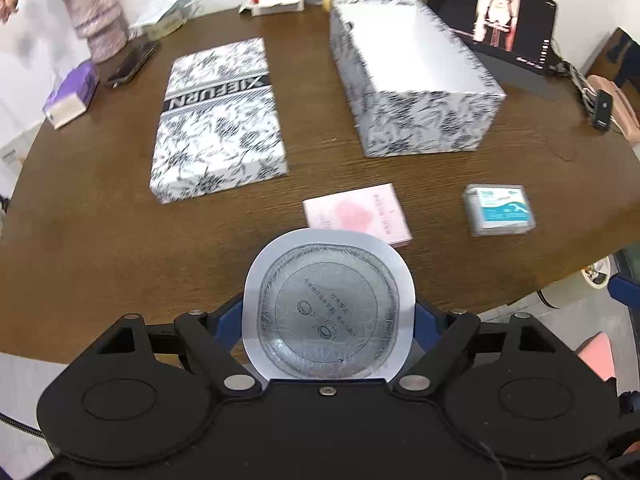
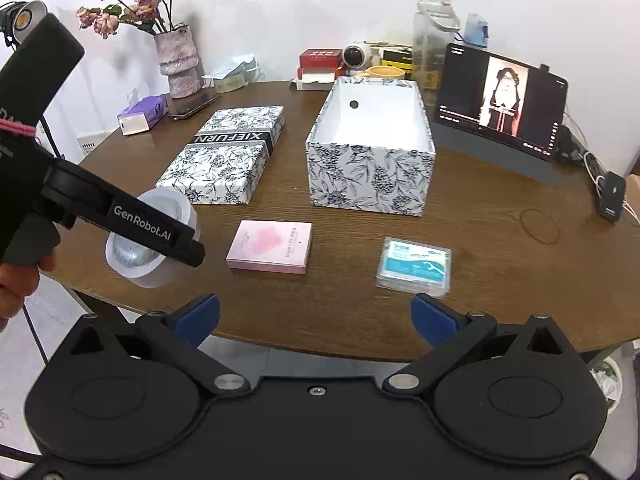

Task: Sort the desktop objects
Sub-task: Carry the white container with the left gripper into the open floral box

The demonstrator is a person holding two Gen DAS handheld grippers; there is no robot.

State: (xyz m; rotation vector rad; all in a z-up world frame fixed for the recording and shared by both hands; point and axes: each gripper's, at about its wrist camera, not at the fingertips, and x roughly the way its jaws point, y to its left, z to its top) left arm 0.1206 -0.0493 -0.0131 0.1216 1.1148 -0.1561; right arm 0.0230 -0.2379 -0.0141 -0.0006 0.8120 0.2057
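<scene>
Clear plastic blister pack [image 1: 327, 312], white card backing w/ round domed lid, sits clamped between blue pads [image 1: 426, 322] of left gripper [image 1: 328, 320]. Jaws closed onto its two side edges; pack held up off the table, card face toward the cam. In right wrist view the same pack [image 2: 150, 240] hangs at the near-left table edge, partly behind the left gripper's [image 2: 176, 246] black finger.

Right gripper [image 2: 316, 316]: jaws spread wide, nothing between blue pads [image 2: 434, 316]. Hovers over near edge of brown wood table [image 2: 500, 280].

On table, near side: pink box [image 2: 270, 246] flat, just ahead-left of right gripper's gap; clear case w/ teal label [image 2: 414, 268] ahead-right, close to the right pad. The two well apart from each other.

Farther back: floral box [image 2: 370, 146], open top, white inside, looks empty. Its floral lid [image 2: 226, 152] lies flat beside it on the left, apart, not touching.

Rear edge: vase w/ dried roses [image 2: 178, 64], purple tissue pack [image 2: 142, 114], phone [image 2: 192, 104], tablet [image 2: 500, 100] w/ screen lit, propped at right.

Left wrist view blurry across the far half.
</scene>
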